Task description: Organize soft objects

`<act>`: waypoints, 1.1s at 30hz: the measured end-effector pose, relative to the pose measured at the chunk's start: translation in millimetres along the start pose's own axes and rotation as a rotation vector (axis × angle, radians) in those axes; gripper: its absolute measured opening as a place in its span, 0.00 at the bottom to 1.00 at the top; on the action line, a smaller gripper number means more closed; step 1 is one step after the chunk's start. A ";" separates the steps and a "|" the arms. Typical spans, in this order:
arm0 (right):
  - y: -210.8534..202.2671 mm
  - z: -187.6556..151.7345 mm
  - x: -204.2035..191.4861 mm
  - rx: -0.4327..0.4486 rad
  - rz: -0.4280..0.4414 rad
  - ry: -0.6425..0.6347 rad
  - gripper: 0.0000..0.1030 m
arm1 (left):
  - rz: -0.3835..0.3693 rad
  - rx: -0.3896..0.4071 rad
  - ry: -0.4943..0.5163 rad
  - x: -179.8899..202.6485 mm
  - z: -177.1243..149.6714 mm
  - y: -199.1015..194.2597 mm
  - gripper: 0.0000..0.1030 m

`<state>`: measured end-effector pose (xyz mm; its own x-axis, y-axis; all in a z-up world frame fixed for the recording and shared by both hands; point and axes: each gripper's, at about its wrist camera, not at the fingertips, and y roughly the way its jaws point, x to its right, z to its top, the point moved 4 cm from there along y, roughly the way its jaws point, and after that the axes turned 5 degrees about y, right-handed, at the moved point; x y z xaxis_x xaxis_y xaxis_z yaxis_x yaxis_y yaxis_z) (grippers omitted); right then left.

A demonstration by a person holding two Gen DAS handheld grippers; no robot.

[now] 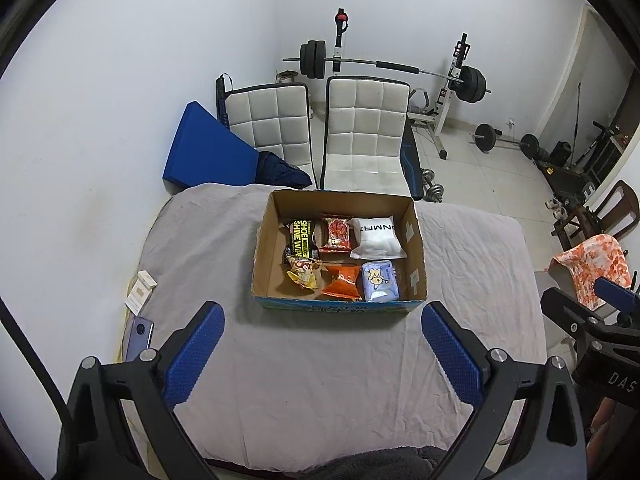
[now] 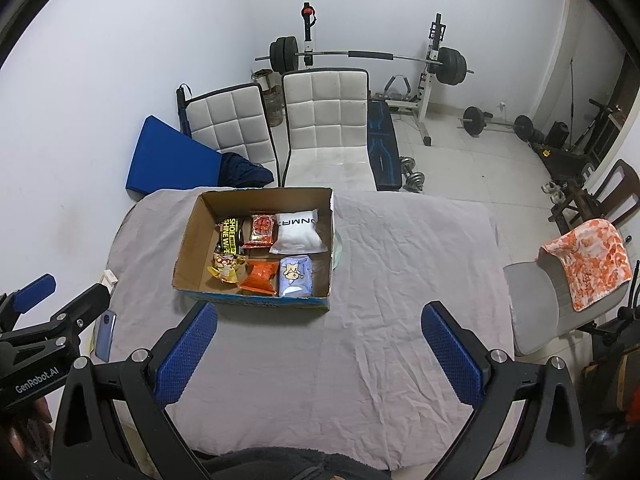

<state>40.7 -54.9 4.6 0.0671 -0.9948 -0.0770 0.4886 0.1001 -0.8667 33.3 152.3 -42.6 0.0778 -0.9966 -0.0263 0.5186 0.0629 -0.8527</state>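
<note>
Both pairs of blue-padded fingers sit closest to the cameras, spread wide and holding nothing: the left gripper (image 1: 322, 350) hangs over the near part of the grey sheet (image 1: 320, 380), and the right gripper (image 2: 318, 350) hovers level with it, a little further right. Beyond them stands the cardboard box (image 1: 416, 256) on the cloth-covered surface, and the soft things already lie inside it in two rows — a black-and-yellow wipes pack (image 1: 303, 238), a red snack packet (image 1: 337, 234) and a white pouch (image 1: 378, 238) at the back, a yellow wrapper (image 1: 304, 274), an orange packet (image 1: 341, 282) and a pale blue tissue pack (image 1: 380, 282) at the front. No loose soft item shows on the sheet between fingers and box, so the sorting looks finished or very nearly so; at most a straightening of the packs could remain. From the right wrist camera a pale green edge (image 2: 338, 250) peeks out just beside the box's right wall — what it is cannot be told. Off the left edge of the surface lie a small white carton (image 1: 140, 290) and a phone (image 1: 138, 338), neither in the way. Behind the box stand two white padded chairs (image 1: 362, 136), a blue mat (image 1: 208, 148) against the wall and a barbell rack (image 1: 400, 66); an orange-patterned cloth (image 2: 588, 258) drapes a chair to the right, well apart.
</note>
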 end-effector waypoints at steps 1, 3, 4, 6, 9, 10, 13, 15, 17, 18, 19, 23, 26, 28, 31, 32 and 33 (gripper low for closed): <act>0.0 -0.3 -0.1 0.000 0.000 0.000 1.00 | 0.001 0.001 -0.003 -0.7 -0.1 -0.6 0.98; -0.1 -1.2 0.3 0.000 -0.001 0.000 1.00 | -0.001 0.004 -0.008 -0.8 0.3 -1.3 0.98; -0.2 -1.4 0.2 0.000 -0.001 0.001 1.00 | -0.001 0.003 -0.005 -1.2 0.5 -0.9 0.98; -0.1 -1.8 0.0 0.006 -0.008 -0.004 1.00 | -0.001 0.003 -0.003 -1.0 -0.6 -2.0 0.98; 0.9 -3.8 0.6 0.009 -0.018 -0.005 1.00 | -0.003 0.002 0.000 -1.7 -0.6 -2.2 0.98; 0.8 -4.5 1.4 0.008 -0.017 -0.004 1.00 | -0.001 0.003 -0.001 0.0 -1.9 -3.1 0.98; 1.1 -5.0 2.7 0.010 -0.019 -0.002 1.00 | -0.001 0.007 -0.005 -1.1 -1.7 -4.7 0.98; 1.0 -5.2 4.3 0.013 -0.021 0.001 1.00 | 0.000 0.009 -0.009 -1.3 -2.2 -6.0 0.98; 0.7 -4.9 5.2 0.015 -0.024 0.002 1.00 | -0.001 0.007 -0.010 -1.7 -2.3 -6.1 0.98; 0.8 -5.2 5.4 0.015 -0.024 0.002 1.00 | -0.002 0.007 -0.008 -1.6 -2.5 -6.0 0.98; 1.2 -5.4 5.7 0.013 -0.022 0.002 1.00 | -0.001 0.007 -0.008 -1.3 -2.6 -5.7 0.98; 0.8 -5.0 5.9 0.013 -0.022 0.003 1.00 | -0.002 0.009 -0.009 -2.5 -2.1 -6.5 0.98; 2.0 -5.1 6.6 0.009 -0.021 0.004 1.00 | -0.001 0.010 -0.008 -1.4 -2.6 -5.3 0.98; 1.6 -4.7 7.4 0.010 -0.022 0.004 1.00 | -0.003 0.007 -0.010 -2.3 -2.3 -5.3 0.98; 1.1 -5.4 8.8 0.007 -0.023 0.004 1.00 | -0.001 0.006 -0.010 -2.0 -2.8 -4.9 0.98; 1.2 -5.1 9.2 0.007 -0.025 0.005 1.00 | -0.001 0.005 -0.011 -1.4 -2.8 -4.7 0.98; 1.6 -4.9 9.2 0.007 -0.025 0.005 1.00 | -0.002 0.005 -0.012 -1.6 -2.3 -5.2 0.98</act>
<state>37.9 -64.0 0.1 0.0508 -0.9970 -0.0582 0.4962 0.0757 -0.8649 28.5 153.4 -39.3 0.0874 -0.9960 -0.0183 0.5233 0.0615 -0.8499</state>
